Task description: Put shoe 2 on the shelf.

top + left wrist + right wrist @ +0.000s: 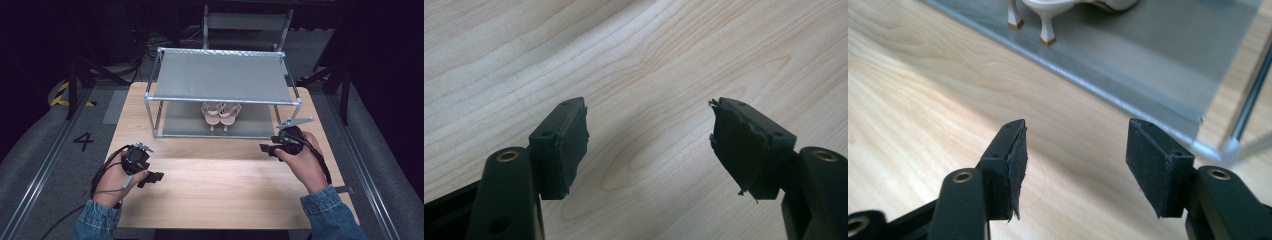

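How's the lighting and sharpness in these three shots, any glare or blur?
High view: the table is brightly lit with a pale glare band across its middle, surroundings nearly black, and the sandals sit in the rack's shade. Left gripper view: even light, wood grain sharp, left tongs slightly soft. Right gripper view: right tongs crisp, shoe heels at the top a little blurred.

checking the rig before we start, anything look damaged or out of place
The left gripper has a worn right pad: its edge is ragged, with frayed bits hanging off. The right gripper shows slight fraying on its left pad. The sandals sit neatly paired on the rack's lower shelf.
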{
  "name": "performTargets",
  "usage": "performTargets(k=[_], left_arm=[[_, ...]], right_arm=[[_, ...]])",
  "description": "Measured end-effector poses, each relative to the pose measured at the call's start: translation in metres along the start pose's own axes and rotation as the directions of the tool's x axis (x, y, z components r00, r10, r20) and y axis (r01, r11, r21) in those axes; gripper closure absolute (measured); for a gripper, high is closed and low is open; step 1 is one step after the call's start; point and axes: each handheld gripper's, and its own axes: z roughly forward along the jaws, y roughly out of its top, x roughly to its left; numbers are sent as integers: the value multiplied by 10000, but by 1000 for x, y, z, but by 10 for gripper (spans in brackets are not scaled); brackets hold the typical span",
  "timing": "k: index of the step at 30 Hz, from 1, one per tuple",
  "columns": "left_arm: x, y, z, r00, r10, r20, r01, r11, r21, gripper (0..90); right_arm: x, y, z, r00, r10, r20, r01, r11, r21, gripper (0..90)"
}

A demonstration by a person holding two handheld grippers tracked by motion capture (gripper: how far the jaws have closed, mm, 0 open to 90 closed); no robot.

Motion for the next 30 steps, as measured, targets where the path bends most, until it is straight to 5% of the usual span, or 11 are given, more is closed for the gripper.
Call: performTargets(k=[16, 30], left_arm=[[5, 3, -1, 10000, -9, -69, 8, 9999, -133, 304], [20, -2, -2, 9982, -264, -545, 248, 9992, -305, 274]], right_arm=[[-37, -42, -39, 9954, 792, 538, -812, 9961, 350, 398], [-65, -66, -33, 9949, 746, 682, -810, 9921, 958, 339]])
